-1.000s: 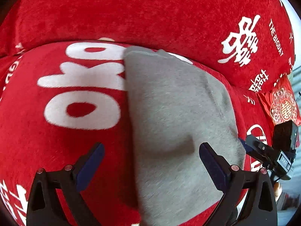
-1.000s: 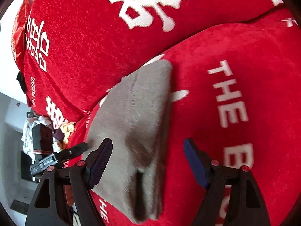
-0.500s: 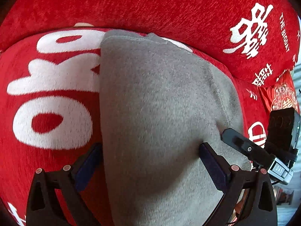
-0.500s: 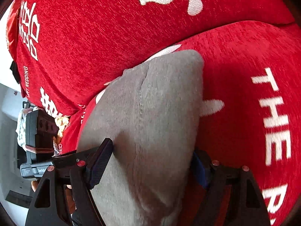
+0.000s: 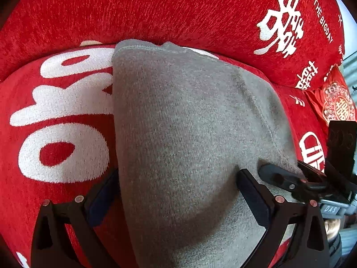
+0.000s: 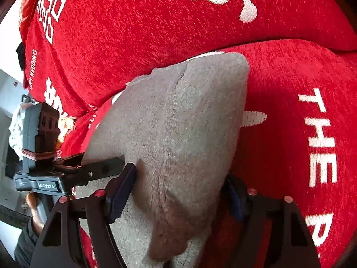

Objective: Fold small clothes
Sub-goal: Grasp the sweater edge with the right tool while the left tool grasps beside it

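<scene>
A folded grey garment (image 5: 189, 122) lies on the red seat cushion (image 5: 20, 93), its far edge against the backrest. My left gripper (image 5: 177, 192) straddles the near part of it, jaws wide; the left pad sits at the cloth's left edge and the right pad dents the top. In the right wrist view the same grey garment (image 6: 189, 116) bunches into a ridge between the pads of my right gripper (image 6: 178, 192), whose jaws are closing on it. Each gripper shows in the other's view: the right gripper (image 5: 290, 181) and the left gripper (image 6: 89, 172), side by side on the cloth.
The red backrest cushion (image 5: 156, 11) with white lettering rises just behind the garment. A red patterned packet (image 5: 337, 105) lies at the sofa's right end. A person's hand (image 6: 33, 207) holds the left gripper. Beyond the sofa's end there is room clutter (image 6: 15, 129).
Both grippers came down and forward onto the grey garment. The right jaws narrowed and the cloth now bunches between them. The left jaws kept their width.
</scene>
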`<action>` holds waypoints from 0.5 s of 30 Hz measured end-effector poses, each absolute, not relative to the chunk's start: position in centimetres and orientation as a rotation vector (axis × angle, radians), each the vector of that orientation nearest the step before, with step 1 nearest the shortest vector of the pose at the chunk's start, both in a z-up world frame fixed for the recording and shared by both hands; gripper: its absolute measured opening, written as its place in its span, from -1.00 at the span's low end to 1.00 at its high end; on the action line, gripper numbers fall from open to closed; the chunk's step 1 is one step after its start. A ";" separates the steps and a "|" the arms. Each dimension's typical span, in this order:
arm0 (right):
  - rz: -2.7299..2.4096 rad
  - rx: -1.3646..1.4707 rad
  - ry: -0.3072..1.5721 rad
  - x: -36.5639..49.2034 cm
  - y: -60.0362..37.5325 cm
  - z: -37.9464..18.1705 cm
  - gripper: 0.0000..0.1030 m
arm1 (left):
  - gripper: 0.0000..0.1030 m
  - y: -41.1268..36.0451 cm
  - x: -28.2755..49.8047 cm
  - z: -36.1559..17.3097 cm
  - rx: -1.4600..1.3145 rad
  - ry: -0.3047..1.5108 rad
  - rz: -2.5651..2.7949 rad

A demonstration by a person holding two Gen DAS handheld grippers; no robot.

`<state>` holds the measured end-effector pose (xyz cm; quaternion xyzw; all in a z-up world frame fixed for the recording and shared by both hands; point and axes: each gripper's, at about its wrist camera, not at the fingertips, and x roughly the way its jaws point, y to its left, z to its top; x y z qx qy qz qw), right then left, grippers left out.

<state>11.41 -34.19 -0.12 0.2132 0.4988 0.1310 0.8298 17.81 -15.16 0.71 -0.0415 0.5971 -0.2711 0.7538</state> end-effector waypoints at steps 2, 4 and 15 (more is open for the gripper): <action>0.267 0.427 1.057 11.4 -33.8 0.2 -0.03 | 0.65 -15.6 17.3 1.3 -0.078 1.272 -0.607; 0.249 0.377 1.043 11.3 -33.2 0.8 -0.16 | 0.52 -15.8 16.7 1.9 -0.040 1.240 -0.591; 0.150 0.071 0.972 10.4 -29.6 3.8 -0.33 | 0.02 -16.6 15.4 4.1 0.087 1.148 -0.530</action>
